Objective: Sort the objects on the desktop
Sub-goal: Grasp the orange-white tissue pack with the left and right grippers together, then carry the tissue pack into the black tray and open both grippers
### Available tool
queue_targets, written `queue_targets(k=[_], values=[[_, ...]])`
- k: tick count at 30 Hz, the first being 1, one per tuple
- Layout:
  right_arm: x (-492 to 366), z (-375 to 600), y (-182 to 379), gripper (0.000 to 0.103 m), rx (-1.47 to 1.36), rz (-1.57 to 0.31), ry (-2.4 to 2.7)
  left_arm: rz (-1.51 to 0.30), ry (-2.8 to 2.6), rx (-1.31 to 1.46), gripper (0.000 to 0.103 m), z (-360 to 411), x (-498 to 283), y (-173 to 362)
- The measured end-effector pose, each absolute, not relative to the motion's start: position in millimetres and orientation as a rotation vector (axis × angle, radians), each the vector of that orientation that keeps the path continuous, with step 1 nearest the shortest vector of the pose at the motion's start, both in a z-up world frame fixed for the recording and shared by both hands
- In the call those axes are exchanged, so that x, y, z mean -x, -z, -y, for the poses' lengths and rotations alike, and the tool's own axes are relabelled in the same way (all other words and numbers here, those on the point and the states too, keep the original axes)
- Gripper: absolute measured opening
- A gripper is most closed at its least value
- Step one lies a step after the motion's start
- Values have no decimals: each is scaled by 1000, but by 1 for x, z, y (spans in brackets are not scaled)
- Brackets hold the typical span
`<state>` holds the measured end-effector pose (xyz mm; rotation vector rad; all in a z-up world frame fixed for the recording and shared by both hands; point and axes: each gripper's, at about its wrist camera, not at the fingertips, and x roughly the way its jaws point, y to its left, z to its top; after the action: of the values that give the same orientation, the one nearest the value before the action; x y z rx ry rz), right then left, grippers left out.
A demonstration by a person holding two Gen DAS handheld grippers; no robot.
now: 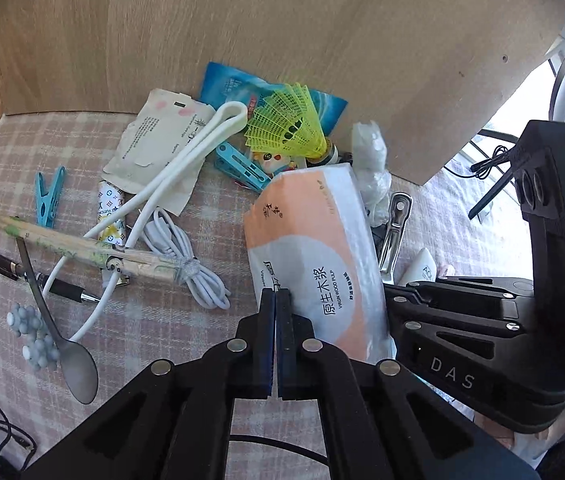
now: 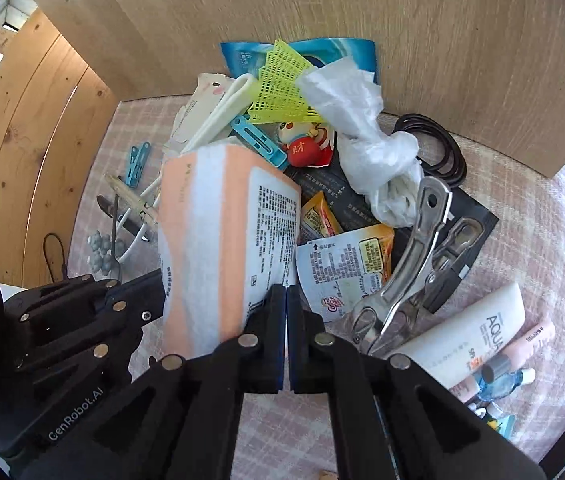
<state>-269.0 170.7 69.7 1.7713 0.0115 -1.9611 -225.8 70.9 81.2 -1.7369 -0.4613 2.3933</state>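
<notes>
An orange-and-white tissue pack lies tilted on the heap of desk clutter on the pink checked cloth. My left gripper is shut, its pads meeting on the wrapper at the pack's near left corner. In the right wrist view the pack shows its striped side and printed back. There my right gripper is shut too, pinching the wrapper at the near right corner. Each gripper's black body shows at the edge of the other's view.
Left of the pack lie a white cable, chopsticks, a spoon and a blue peg. Behind it is a yellow shuttlecock. A metal clip, sachets and a sunscreen tube lie right. A wooden panel closes the back.
</notes>
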Motion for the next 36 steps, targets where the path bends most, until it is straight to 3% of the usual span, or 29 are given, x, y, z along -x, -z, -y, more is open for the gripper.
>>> queue_targets(k=[16,36], values=[[207,-238,-141,3,-1674,35,2081,265,-2427,1612,0,-138,171,-164],[98,-502,-166,3,-1822,380,2383,-58,-2117,1386,0,-414,111,-196]])
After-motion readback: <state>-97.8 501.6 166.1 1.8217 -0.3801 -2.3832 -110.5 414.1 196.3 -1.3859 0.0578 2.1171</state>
